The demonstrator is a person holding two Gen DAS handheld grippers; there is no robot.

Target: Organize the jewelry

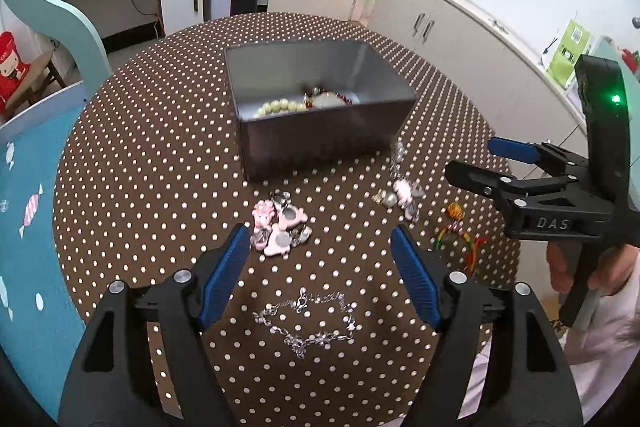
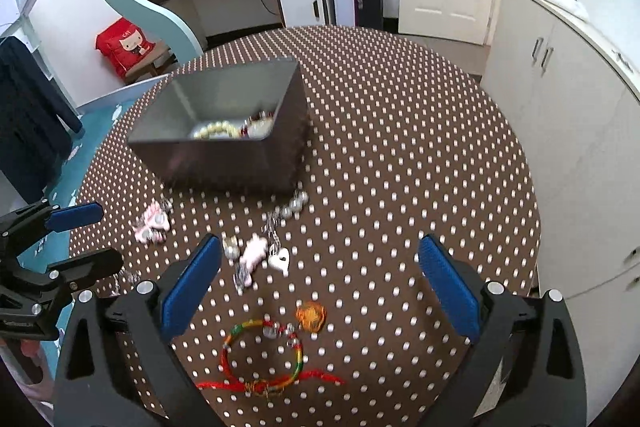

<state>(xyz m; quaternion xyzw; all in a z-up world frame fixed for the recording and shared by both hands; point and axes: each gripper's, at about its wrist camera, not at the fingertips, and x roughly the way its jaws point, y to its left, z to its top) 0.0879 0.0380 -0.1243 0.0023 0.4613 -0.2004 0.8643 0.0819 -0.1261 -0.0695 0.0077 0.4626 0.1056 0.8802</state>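
Observation:
A grey metal box (image 1: pixel 320 147) (image 2: pixel 224 163) stands mid-table with a pale bead bracelet (image 1: pixel 276 105) (image 2: pixel 216 129) and other pieces inside. Loose jewelry lies in front of it. My left gripper (image 1: pixel 320 231) hangs open and empty, above and between pink charms (image 1: pixel 278 229) and a silver chain (image 1: pixel 312 319). My right gripper (image 2: pixel 320 241) (image 1: pixel 472 159) is open wide and empty, over a red, yellow and green cord bracelet (image 2: pixel 264 355) (image 1: pixel 460 233). A pink and silver charm cluster (image 2: pixel 256 255) (image 1: pixel 402 195) lies just past it. The left gripper (image 2: pixel 110 235) shows at the right wrist view's left edge.
The round table (image 1: pixel 160 147) (image 2: pixel 420 147) wears a brown cloth with white dots. An orange bead (image 2: pixel 311 315) lies by the cord bracelet, and silver beads (image 2: pixel 296 203) touch the box's corner. White cabinets (image 2: pixel 560 107) stand to the right. A hand (image 1: pixel 568 267) holds the right gripper.

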